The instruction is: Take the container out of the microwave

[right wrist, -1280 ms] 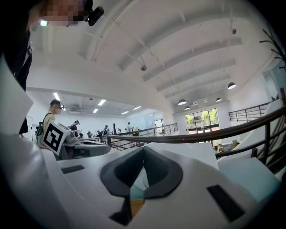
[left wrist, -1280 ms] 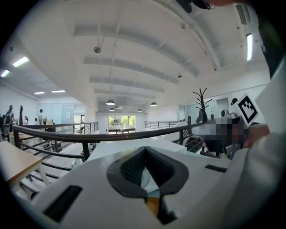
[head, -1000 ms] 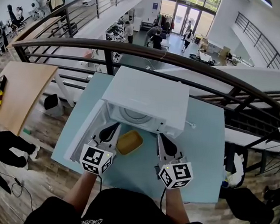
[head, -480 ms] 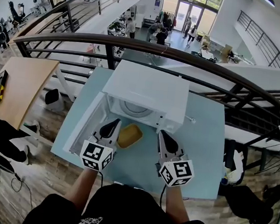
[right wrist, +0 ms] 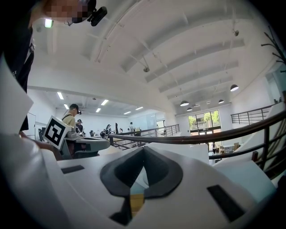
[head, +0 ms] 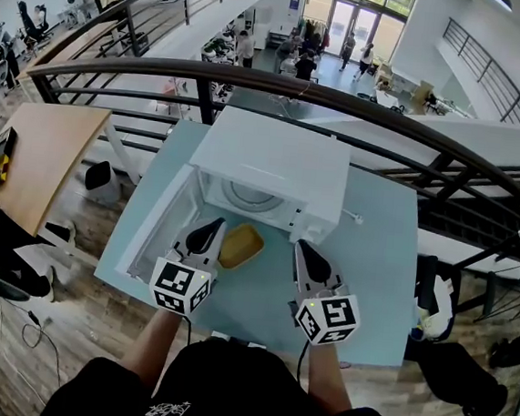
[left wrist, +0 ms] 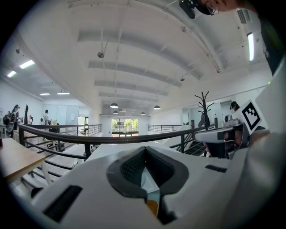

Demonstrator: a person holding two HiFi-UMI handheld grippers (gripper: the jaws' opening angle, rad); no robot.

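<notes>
Seeing yellow container out on the light-blue table, just near of the microwave opening, close to its front edge; can't tell whether touching it. Sits between left gripper and right gripper, left one just beside its left rim, right one a bit apart on the right. Reading both as closed: jaw tips together in each gripper view, nothing clamped, only a yellow sliver of container showing through the hollow behind the tips. Noting microwave door swung open to the left, reaching toward near edge of table, with glass turntable visible inside cavity. Also seeing dark railing just far of table, open hall below beyond it, wooden desk off to the left
</notes>
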